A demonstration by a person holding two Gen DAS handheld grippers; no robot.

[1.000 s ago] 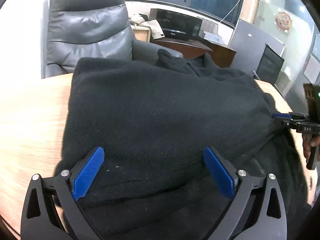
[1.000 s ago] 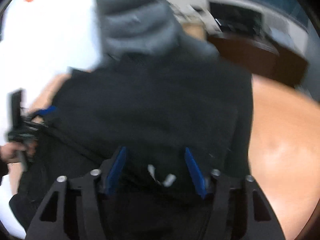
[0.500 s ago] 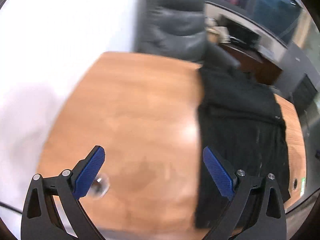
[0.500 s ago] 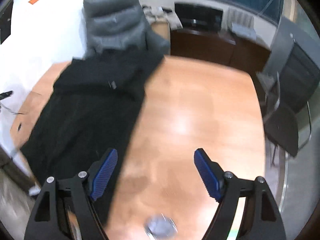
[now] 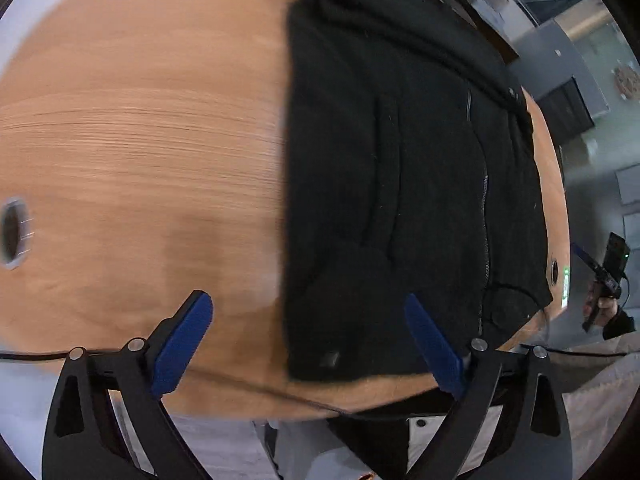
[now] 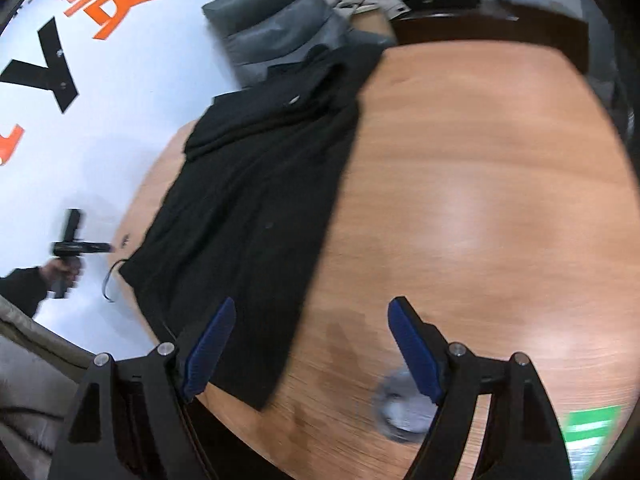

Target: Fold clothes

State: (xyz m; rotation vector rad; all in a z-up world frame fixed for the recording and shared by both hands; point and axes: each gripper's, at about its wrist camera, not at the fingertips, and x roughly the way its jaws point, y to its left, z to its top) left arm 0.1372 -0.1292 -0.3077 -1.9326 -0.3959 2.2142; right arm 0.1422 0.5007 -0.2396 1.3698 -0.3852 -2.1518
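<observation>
Black fleece zip-up jacket [image 5: 392, 184] laid out long and flat on the light wooden oval table [image 5: 140, 140], left gripper [image 5: 308, 344] held wide apart over its hem edge, nothing gripped, right gripper [image 6: 310, 354] spread open too, empty, grey leather chair [image 6: 280, 28] parked behind the table

An office, clearly: a big wooden bench [image 6: 480, 184] with a cable hole [image 5: 14, 232], a grey leather chair [image 6: 276, 24], orange lettering on the white wall [image 6: 120, 4], a dark sideboard [image 6: 500, 24].
</observation>
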